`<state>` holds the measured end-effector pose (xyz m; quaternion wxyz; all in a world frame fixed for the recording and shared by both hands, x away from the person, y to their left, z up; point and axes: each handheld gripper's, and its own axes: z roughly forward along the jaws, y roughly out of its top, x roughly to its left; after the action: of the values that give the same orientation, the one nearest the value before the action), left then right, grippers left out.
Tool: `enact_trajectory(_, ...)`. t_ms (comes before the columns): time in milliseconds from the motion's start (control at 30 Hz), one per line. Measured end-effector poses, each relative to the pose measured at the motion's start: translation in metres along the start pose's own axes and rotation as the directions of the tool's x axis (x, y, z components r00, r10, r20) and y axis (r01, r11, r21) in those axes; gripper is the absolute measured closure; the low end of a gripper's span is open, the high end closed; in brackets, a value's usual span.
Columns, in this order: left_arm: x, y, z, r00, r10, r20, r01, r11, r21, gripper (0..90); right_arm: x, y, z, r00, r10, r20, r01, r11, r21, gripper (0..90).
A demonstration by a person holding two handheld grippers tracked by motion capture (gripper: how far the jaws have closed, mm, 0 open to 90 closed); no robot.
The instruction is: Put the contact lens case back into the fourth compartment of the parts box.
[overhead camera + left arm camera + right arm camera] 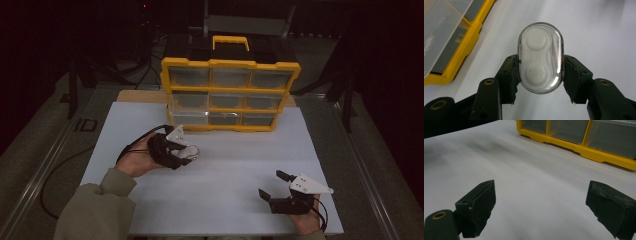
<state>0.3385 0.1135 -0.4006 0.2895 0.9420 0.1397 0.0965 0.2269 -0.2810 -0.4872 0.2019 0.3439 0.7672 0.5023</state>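
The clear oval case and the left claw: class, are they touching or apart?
Touching. In the left gripper view both pads of the left claw press against the sides of the clear oval case, with no gap.

Yellow organizer (230, 95) walls the far edge — white mat (220, 185) open between hands

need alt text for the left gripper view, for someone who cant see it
A clear oval plastic case with a white two-well insert is clamped at its long sides between the left gripper's two black jaws above a white table surface. A yellow organiser box with clear drawers sits at the upper left.
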Motion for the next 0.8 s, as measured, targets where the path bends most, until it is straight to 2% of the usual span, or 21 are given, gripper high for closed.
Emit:
enact_trajectory(200,0.003,0.0,-0.004,0.9999,-0.008,-0.01,0.008,1.0,-0.002,49.3,0.0,0.0,0.0,1.0,0.0,0.0,0.0,1.0,-0.001,8.9)
enact_trajectory(800,0.01,0.005,-0.017,0.9996,0.004,-0.028,-0.004,1.0,0.008,49.3,0.0,0.0,0.0,1.0,0.001,-0.001,-0.001,1.0,-0.002,8.9)
